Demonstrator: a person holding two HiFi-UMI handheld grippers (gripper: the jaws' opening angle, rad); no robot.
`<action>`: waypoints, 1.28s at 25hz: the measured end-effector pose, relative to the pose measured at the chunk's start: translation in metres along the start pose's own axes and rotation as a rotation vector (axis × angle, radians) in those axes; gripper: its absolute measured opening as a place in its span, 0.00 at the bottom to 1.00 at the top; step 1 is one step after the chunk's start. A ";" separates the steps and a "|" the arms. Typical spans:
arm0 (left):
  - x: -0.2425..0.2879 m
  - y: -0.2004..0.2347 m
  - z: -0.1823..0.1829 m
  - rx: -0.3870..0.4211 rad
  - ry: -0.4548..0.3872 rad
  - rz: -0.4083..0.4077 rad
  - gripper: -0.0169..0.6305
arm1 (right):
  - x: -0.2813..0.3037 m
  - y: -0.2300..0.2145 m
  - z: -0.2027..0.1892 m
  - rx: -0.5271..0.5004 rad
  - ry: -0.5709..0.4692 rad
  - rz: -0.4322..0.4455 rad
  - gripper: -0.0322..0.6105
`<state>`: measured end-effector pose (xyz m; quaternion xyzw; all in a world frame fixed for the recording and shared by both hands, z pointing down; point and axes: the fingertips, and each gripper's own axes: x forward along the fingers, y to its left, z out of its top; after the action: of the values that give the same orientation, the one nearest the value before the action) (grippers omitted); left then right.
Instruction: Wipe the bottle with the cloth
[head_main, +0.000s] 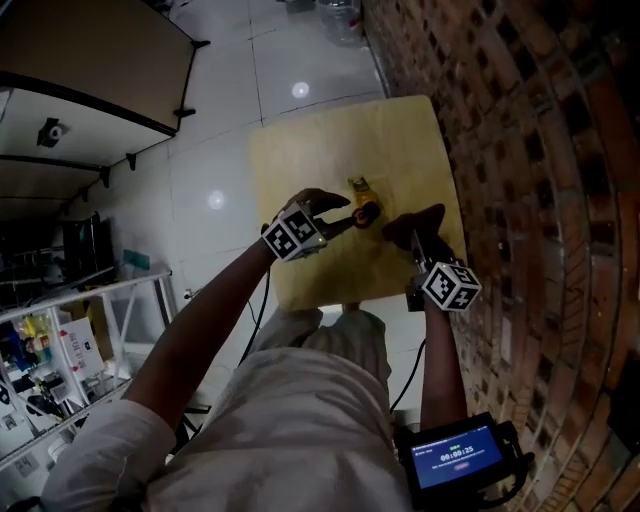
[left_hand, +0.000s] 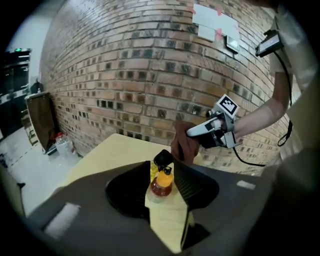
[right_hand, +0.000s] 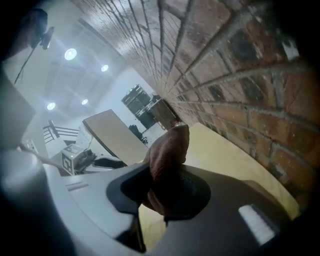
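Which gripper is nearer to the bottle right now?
Left. The left gripper has its open jaws either side of the bottle; the right gripper, holding the cloth, is off to one side, clear of it.

The tabletop (head_main: 300, 170) is pale, matt wood. The brown cloth (right_hand: 167, 150) is soft, folded fabric. The bottle (left_hand: 161, 184) looks like clear, glossy plastic with a black cap. The brick wall (head_main: 520, 120) is rough, and the tiled floor (head_main: 290, 60) is glossy.

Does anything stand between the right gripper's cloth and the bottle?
No loose thing lies between the cloth and the bottle, but the left gripper straddles the bottle, its fingers flanking both sides.
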<state>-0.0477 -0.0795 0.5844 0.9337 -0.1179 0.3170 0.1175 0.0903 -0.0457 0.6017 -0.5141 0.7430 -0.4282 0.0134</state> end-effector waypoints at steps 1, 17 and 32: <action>-0.004 0.001 0.000 -0.016 -0.014 0.017 0.28 | -0.005 0.004 0.004 -0.035 0.003 0.003 0.17; -0.134 -0.022 -0.029 -0.628 -0.335 0.257 0.23 | -0.047 0.079 -0.008 -0.047 -0.018 0.019 0.17; -0.331 0.001 -0.114 -0.466 -0.360 0.354 0.21 | -0.104 0.229 0.024 -0.147 -0.347 0.036 0.18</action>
<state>-0.3677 0.0009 0.4673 0.8879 -0.3660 0.1270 0.2482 -0.0221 0.0443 0.3937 -0.5666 0.7679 -0.2773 0.1117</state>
